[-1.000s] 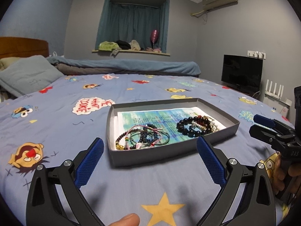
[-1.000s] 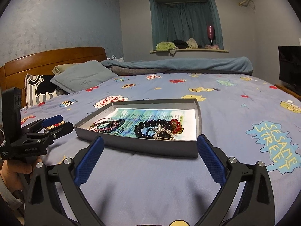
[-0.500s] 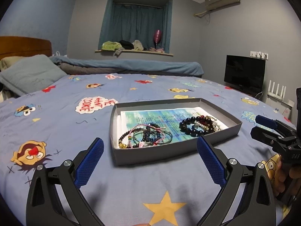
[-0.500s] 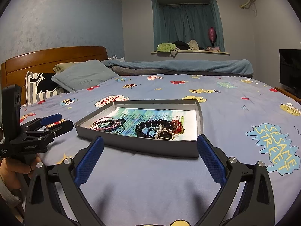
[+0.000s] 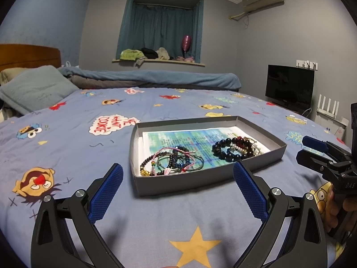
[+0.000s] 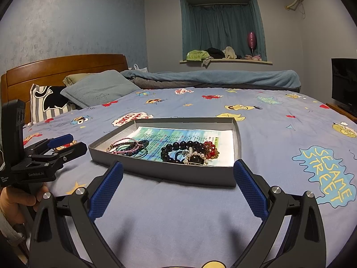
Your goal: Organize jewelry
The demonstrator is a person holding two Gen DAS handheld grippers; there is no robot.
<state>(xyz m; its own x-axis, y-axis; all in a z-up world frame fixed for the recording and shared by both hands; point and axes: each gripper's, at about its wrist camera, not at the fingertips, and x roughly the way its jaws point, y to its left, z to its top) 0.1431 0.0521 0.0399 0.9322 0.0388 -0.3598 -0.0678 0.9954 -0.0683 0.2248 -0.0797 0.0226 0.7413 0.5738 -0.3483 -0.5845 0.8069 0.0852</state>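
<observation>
A shallow grey box lined with printed paper lies on the bed. A tangle of thin bracelets lies in its left part. A pile of dark beaded bracelets with pearls and red beads lies in its right part. My left gripper is open and empty, just short of the box's near wall. My right gripper is open and empty, also in front of the box.
The bed has a blue cartoon-print sheet. Pillows and a wooden headboard are at the left. A folded blue blanket lies along the far side. A TV stands at the right.
Both grippers have lifted slightly and eased forward toward the box. Their jaws stay open and the jewelry has not moved.
</observation>
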